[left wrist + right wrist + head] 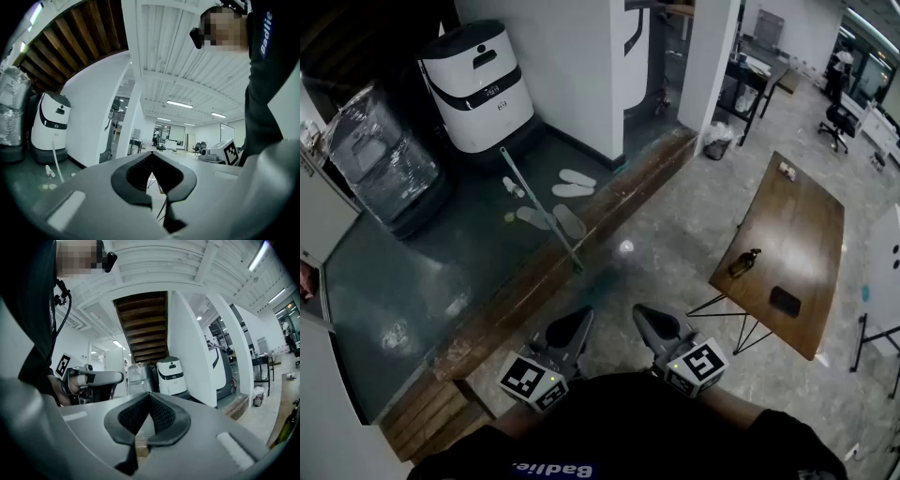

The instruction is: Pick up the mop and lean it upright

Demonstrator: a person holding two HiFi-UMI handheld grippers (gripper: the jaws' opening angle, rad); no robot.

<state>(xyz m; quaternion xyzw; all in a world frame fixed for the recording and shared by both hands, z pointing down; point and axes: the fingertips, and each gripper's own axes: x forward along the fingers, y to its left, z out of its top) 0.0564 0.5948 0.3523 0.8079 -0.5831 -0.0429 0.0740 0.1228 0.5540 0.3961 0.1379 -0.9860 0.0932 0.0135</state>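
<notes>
Mop lies flat, untouched; left hand-held gripper and right hand-held gripper both closed, empty.

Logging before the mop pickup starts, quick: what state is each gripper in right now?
Left gripper: closed, holding nothing.
Right gripper: closed, holding nothing.

the mop lies flat on the dark raised floor, and its long handle slants from the white machine toward the wooden step. slippers lie just beside the handle. the left gripper and the right gripper are low by the person's body, well apart from the mop.
</notes>
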